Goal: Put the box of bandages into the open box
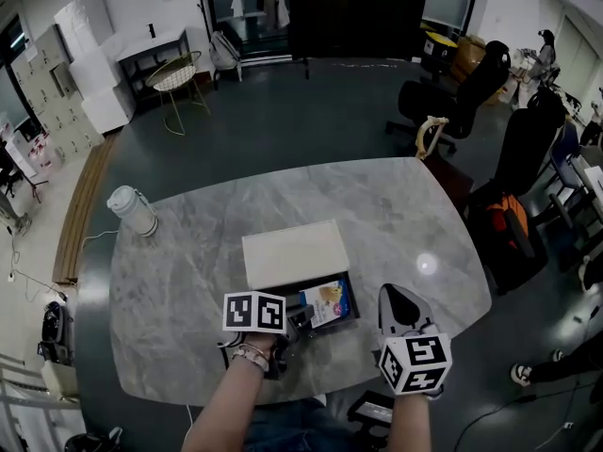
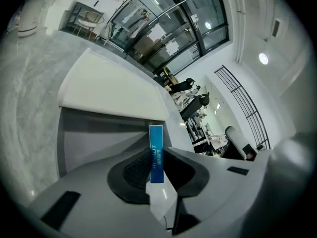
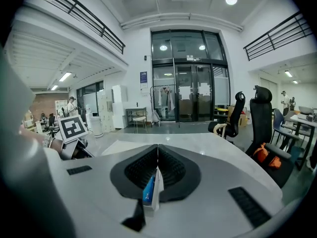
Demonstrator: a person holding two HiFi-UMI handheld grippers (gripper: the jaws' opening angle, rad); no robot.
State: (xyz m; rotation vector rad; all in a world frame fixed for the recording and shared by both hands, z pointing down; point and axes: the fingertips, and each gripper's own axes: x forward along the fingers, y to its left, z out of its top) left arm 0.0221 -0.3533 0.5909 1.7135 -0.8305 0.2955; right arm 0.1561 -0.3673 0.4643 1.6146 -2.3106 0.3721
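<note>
The open box (image 1: 294, 254) lies on the marble table (image 1: 188, 271), its white lid folded back and its black tray toward me. The box of bandages (image 1: 330, 303), blue and yellow, hangs tilted over the tray. My left gripper (image 1: 303, 317) is shut on its near edge. In the left gripper view the bandage box (image 2: 156, 152) shows edge-on as a blue strip clamped between the pads of the left gripper (image 2: 157, 157), with the open box's lid (image 2: 114, 90) just beyond. My right gripper (image 1: 397, 298) hovers right of the tray. The right gripper (image 3: 158, 157) is shut, jaws meeting in a line.
A white bottle (image 1: 133, 210) stands at the table's far left corner. Black office chairs (image 1: 462, 97) and an orange bag (image 1: 509, 217) sit beyond the right edge. A round wire side table (image 1: 177, 78) stands on the floor at the far left.
</note>
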